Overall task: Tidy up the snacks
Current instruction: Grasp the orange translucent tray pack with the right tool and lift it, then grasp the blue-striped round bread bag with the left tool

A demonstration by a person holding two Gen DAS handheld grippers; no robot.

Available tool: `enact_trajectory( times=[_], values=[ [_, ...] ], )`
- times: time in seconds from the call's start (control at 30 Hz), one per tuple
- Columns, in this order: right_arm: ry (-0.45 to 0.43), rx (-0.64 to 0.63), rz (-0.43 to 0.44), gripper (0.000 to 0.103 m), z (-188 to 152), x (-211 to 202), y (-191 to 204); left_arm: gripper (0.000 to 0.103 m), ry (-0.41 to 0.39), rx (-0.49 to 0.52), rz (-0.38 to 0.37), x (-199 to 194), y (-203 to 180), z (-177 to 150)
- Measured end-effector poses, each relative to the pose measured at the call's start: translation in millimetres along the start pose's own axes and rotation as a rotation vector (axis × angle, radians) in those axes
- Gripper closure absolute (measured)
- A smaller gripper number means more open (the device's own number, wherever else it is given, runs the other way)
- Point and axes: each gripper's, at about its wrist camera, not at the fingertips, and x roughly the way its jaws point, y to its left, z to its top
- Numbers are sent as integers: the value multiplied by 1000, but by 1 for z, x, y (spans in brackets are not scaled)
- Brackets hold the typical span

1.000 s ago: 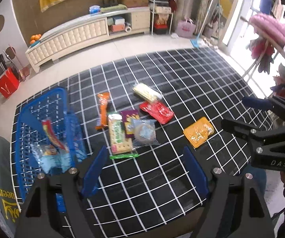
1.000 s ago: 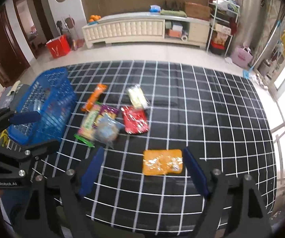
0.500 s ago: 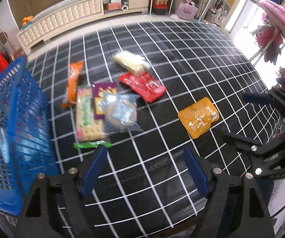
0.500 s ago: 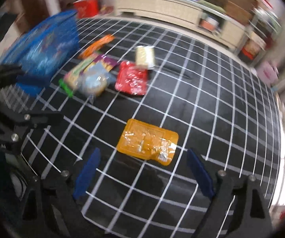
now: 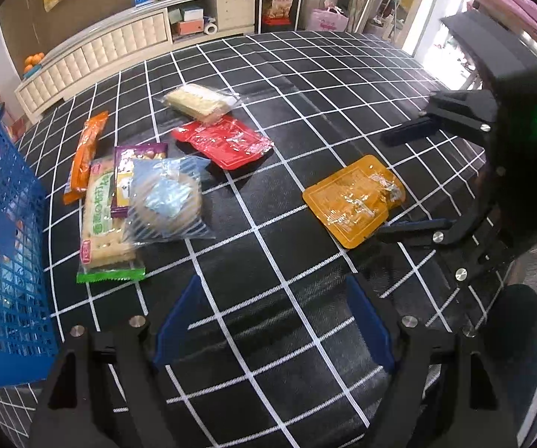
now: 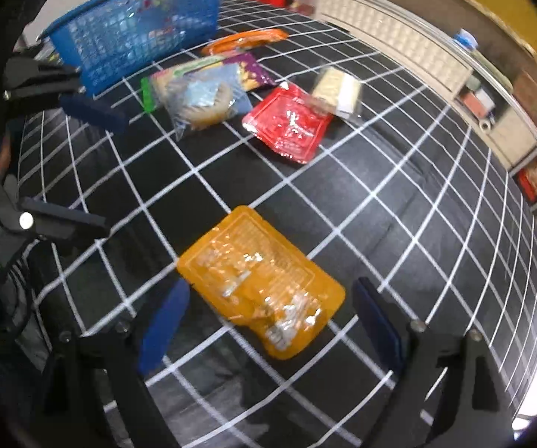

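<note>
Snacks lie scattered on the black grid-patterned cloth [image 5: 306, 86], with the blue basket [image 5: 3, 231] at its left edge and the yellow packet [image 6: 261, 283] lying apart from the rest, between the wide-spread fingers of the right gripper [image 6: 268, 321]. Whether either pad touches it is hard to tell. The left gripper [image 5: 272, 321] hangs with fingers apart over bare cloth, near the striped clear bag [image 5: 164, 201] atop the green-ended cracker pack [image 5: 100, 224].

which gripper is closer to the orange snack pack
Right. The right gripper is open with its fingers either side of the orange pack; the left gripper hangs open farther back.
</note>
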Motion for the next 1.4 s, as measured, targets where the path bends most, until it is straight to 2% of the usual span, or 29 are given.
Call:
enact_trajectory(
  times=[0.07,0.23,0.27,0.37,0.43,0.47,0.57,0.67,0.7,0.73,0.87,0.97,1.13,1.27,1.4],
  values=[
    [32,-36,20,12,1,9,-1,25,1,0,4,4,-1,2],
    [30,-66,96,8,7,14,-9,25,-3,26,37,13,-5,6],
    [30,-72,108,4,8,16,-10,25,3,32,44,16,-6,7],
    [13,-91,119,1,8,18,-6,25,10,19,45,24,-5,8],
    [16,-79,115,2,9,17,-3,25,17,-3,38,28,-4,9],
    [15,-76,115,6,9,15,-3,25,17,-11,34,29,-3,8],
    [-16,-32,97,45,8,6,0,25,6,-35,20,29,-2,11],
    [-9,-5,83,58,9,4,8,25,0,-43,44,27,-1,12],
    [-7,12,76,75,10,4,10,25,-7,-40,44,25,-2,11],
    [-3,46,72,83,12,3,11,25,-12,-36,41,23,-1,11],
    [2,97,9,83,17,3,25,25,-26,-42,38,11,3,11],
    [-20,201,7,83,20,-3,31,25,-32,-37,31,0,8,14],
    [-53,430,-6,83,23,-17,28,25,-44,-60,19,-20,25,20],
    [-66,609,-56,83,19,-26,19,25,-26,-87,13,-23,41,28],
    [-94,738,-10,83,18,-31,11,25,-10,-80,24,-25,50,37]
  ],
)
